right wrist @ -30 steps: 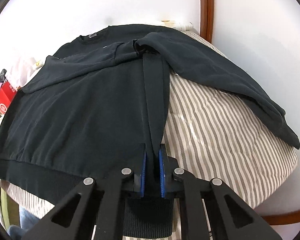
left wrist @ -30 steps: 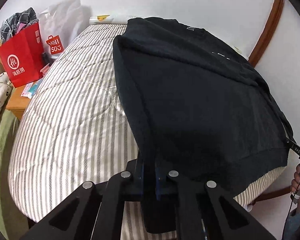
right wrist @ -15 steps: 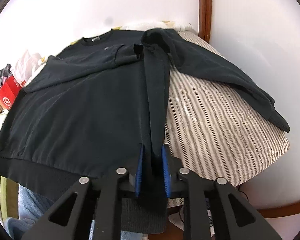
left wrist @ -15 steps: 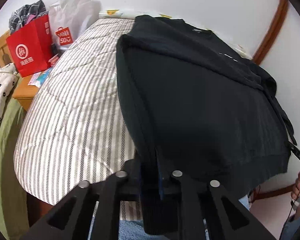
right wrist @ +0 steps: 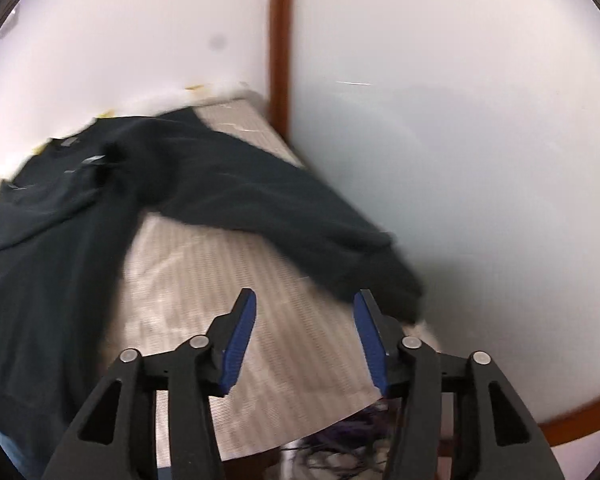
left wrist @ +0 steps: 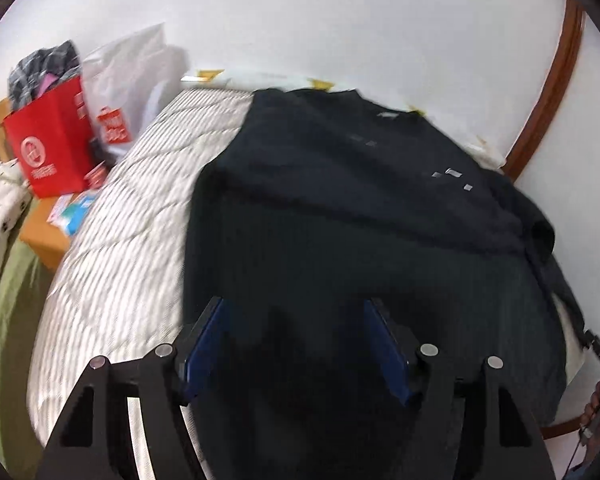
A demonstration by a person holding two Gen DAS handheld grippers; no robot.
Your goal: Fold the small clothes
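Knit fabric like this black sweatshirt (left wrist: pixel 360 240) will feel soft, limp and fairly heavy for its size, so expect it to sag and drag on the bedding rather than slide; it won't be fragile, and the ribbed hem, cuffs and shoulder seams look like your firmest places to pinch. It lies spread on the striped bed (left wrist: pixel 132 216), collar toward the far wall, one sleeve (right wrist: pixel 300 220) trailing off to the right toward the bed's edge. Your left tool (left wrist: pixel 296 344) is opening, its pads wide apart over the hem with nothing pinched between them. Your right tool (right wrist: pixel 306 340) is opening too, over bare striped cover, the sleeve's cuff just beyond its right pad. Left of the bed stands a red paper bag (left wrist: pixel 48 148) beside a white bag (left wrist: pixel 132 88); white walls with brown wooden trim (right wrist: pixel 280 48) close the far corner.
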